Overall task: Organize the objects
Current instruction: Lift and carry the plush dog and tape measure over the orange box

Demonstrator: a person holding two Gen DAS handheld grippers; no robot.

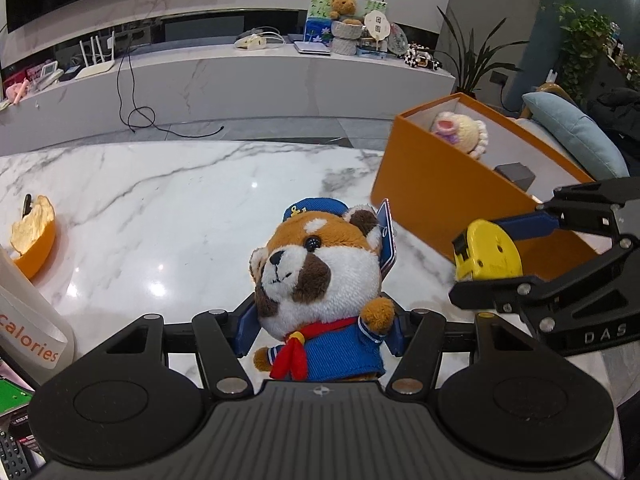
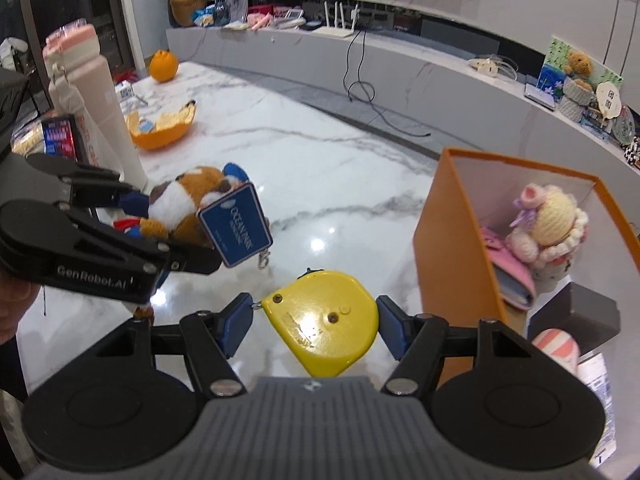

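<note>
My left gripper (image 1: 320,330) is shut on a brown-and-white plush animal in a blue sailor suit (image 1: 316,280), held above the marble table (image 1: 160,200). The plush and its blue tag also show in the right wrist view (image 2: 188,208). My right gripper (image 2: 314,322) is shut on a yellow tape measure (image 2: 324,320), just left of the orange box (image 2: 444,248). In the left wrist view the tape measure (image 1: 486,252) sits in front of that box (image 1: 424,200). A cream knitted doll (image 2: 548,224) and a pink wallet (image 2: 512,272) lie inside the box.
Orange peel (image 2: 164,128) lies on the table's left side, with a whole orange (image 2: 163,65) farther back. A tall white bottle (image 2: 92,92) stands at the left edge. A grey block (image 2: 576,316) and a striped object (image 2: 556,348) sit in the box. A long marble shelf (image 1: 240,72) runs behind.
</note>
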